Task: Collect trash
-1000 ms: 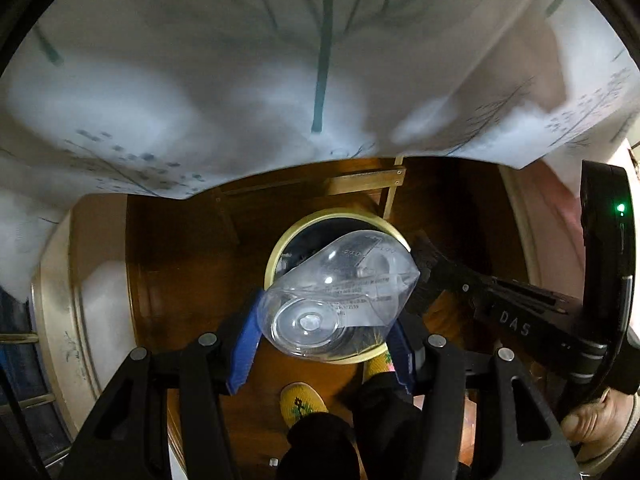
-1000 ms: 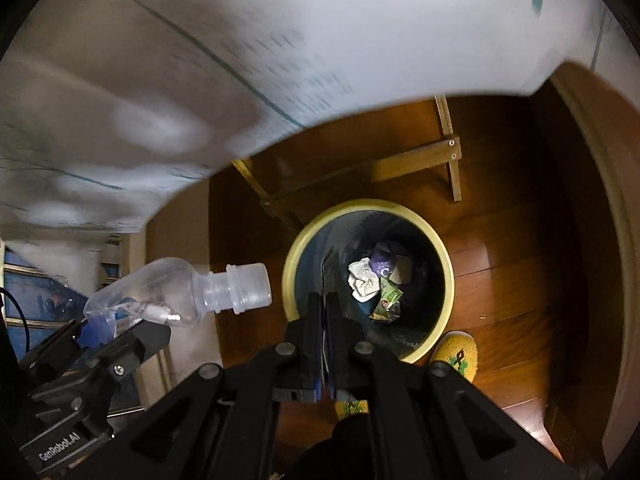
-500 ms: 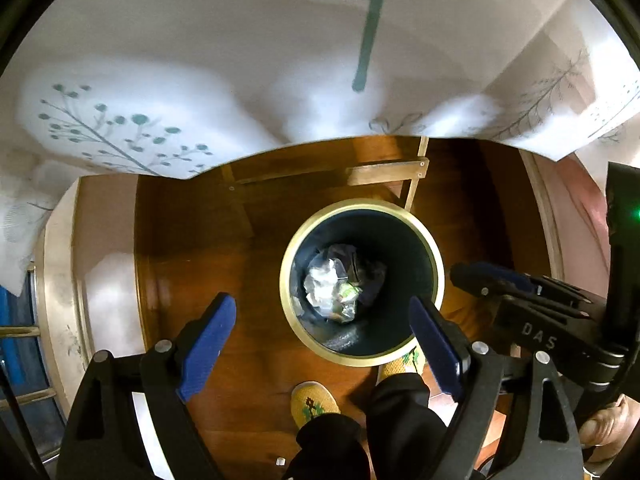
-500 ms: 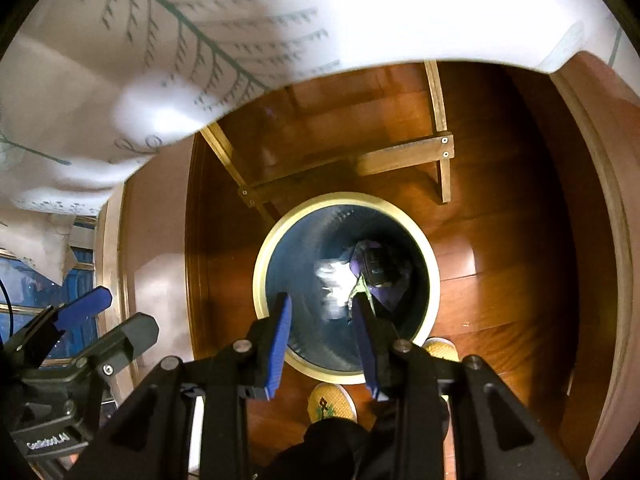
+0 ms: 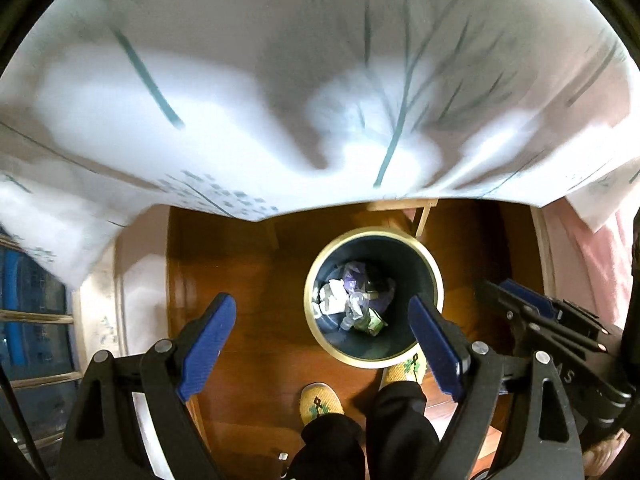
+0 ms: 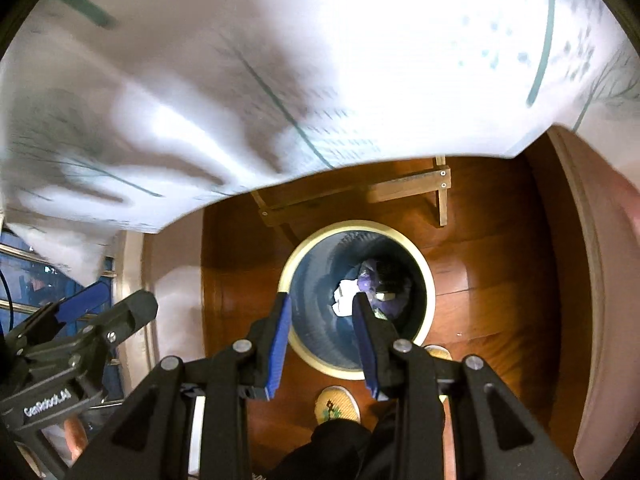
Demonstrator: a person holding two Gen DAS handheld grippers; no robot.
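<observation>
Dark wooden floor (image 5: 248, 280) lay bare around the bin (image 5: 434, 276), whose far rim sat just short of the tablecloth's (image 5: 280, 80) hanging edge. Your left gripper (image 5: 320, 344) hung spread wide and empty above it; your right gripper (image 6: 320, 340) stood partly spread, holding nothing. Trash (image 5: 352, 300) lay inside the bin.
</observation>
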